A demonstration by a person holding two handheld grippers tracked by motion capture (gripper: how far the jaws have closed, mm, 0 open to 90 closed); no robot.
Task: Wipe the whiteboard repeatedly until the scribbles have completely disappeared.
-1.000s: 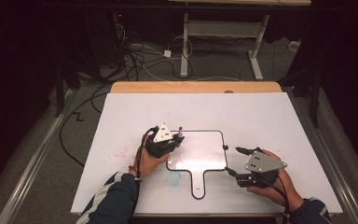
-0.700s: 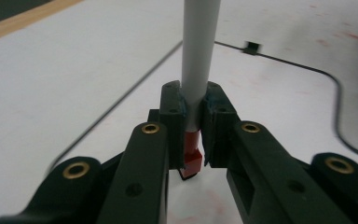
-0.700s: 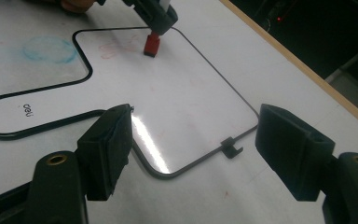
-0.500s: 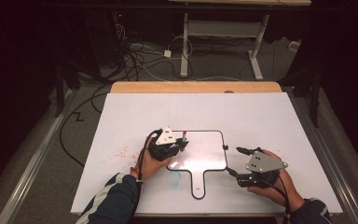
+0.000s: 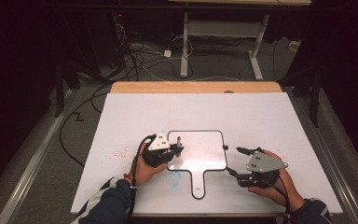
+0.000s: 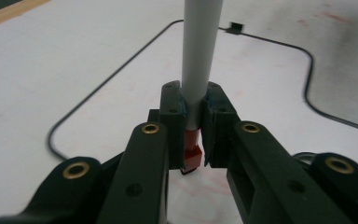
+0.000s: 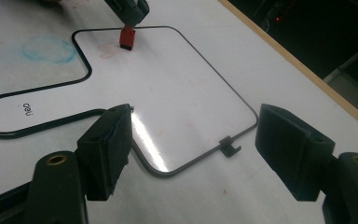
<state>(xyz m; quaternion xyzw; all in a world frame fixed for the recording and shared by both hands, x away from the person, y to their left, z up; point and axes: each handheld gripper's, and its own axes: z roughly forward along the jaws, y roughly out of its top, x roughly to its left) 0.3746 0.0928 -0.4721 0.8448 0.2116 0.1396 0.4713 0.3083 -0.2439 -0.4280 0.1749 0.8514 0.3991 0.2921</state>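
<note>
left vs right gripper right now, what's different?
The left gripper is shut on a marker; the right gripper is open and holds nothing. The left sits over the small whiteboard near its left edge; the right sits just off its right edge. Both are hand-held, with black jaws.

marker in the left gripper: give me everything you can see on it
The marker has a slim, smooth grey barrel, plastic by the look, ending in a red block tip. It stands nearly upright, tip down, on or just above the small handled whiteboard near its left edge. The left gripper has its fingers shut on the lower barrel, just above the red end. Faint reddish smears show on the board under the tip.
</note>
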